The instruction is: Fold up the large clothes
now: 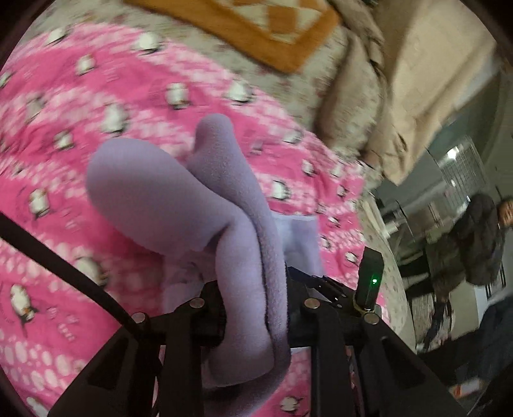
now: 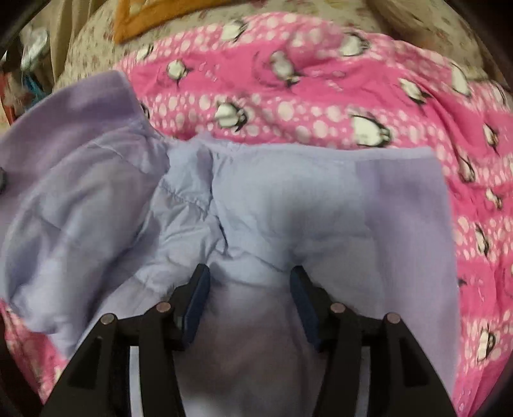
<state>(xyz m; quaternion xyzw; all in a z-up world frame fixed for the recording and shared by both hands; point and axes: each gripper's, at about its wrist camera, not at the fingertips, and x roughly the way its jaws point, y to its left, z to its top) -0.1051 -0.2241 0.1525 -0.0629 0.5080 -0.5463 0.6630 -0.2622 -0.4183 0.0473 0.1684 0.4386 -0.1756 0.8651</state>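
Observation:
A lilac fleece garment point(image 1: 179, 199) with a paler lining lies on a pink penguin-print blanket point(image 1: 64, 134). My left gripper point(image 1: 253, 308) is shut on a thick fold of the fleece, which bulges up past the fingers and hides their tips. In the right wrist view the garment point(image 2: 288, 199) is spread lining-up over the blanket point(image 2: 352, 83). My right gripper point(image 2: 250, 282) is open just above the lining, with blue pads point(image 2: 200, 288) on either side of a fabric hump.
An orange patterned cloth point(image 1: 272, 29) lies on the floral bedsheet point(image 1: 346, 89) beyond the blanket. A beige curtain point(image 1: 426, 80) hangs at the right. A person in a dark jacket point(image 1: 474, 243) stands past the bed's right edge.

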